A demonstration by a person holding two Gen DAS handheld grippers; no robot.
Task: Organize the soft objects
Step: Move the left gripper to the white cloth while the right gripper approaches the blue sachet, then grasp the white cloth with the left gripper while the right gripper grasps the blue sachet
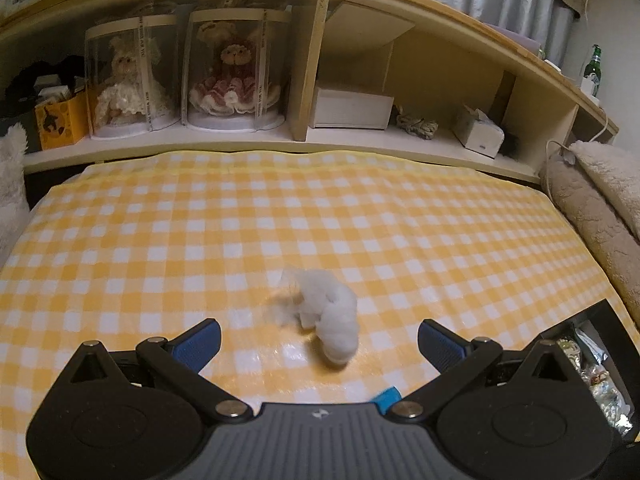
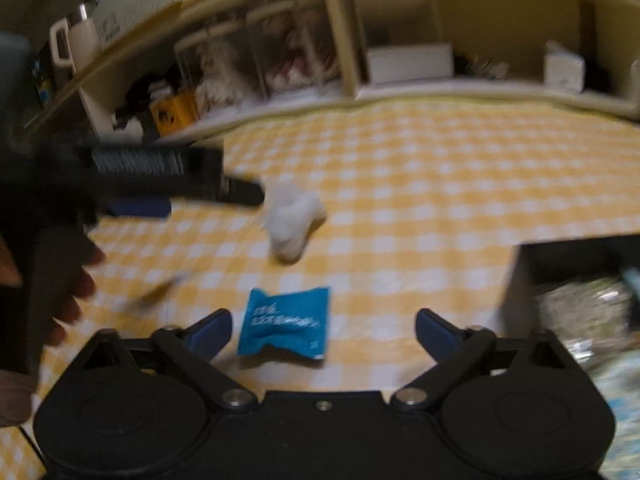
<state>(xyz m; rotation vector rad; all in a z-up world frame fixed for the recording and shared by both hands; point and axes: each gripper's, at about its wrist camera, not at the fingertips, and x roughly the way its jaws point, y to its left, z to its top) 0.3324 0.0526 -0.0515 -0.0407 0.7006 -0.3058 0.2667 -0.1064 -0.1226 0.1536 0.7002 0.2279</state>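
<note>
A white cotton wad [image 1: 328, 312] lies on the yellow checked cloth [image 1: 280, 216]. My left gripper [image 1: 319, 342] is open, its blue-padded fingers either side of the wad's near end, not touching it. The wad also shows in the right wrist view [image 2: 294, 220], with the left gripper [image 2: 172, 184] reaching in from the left beside it. A blue packet [image 2: 285, 322] lies flat on the cloth [image 2: 440, 184] between the open fingers of my right gripper [image 2: 324, 330]. A corner of the packet [image 1: 386, 397] shows under the left gripper.
A black box [image 2: 576, 264] holding shiny wrapped items stands at the right; it also shows in the left wrist view [image 1: 600, 364]. A wooden shelf [image 1: 320, 136] at the back holds two cased dolls [image 1: 236, 76], a white box [image 1: 352, 106] and a tissue box [image 1: 478, 130]. Folded towels [image 1: 600, 200] lie at right.
</note>
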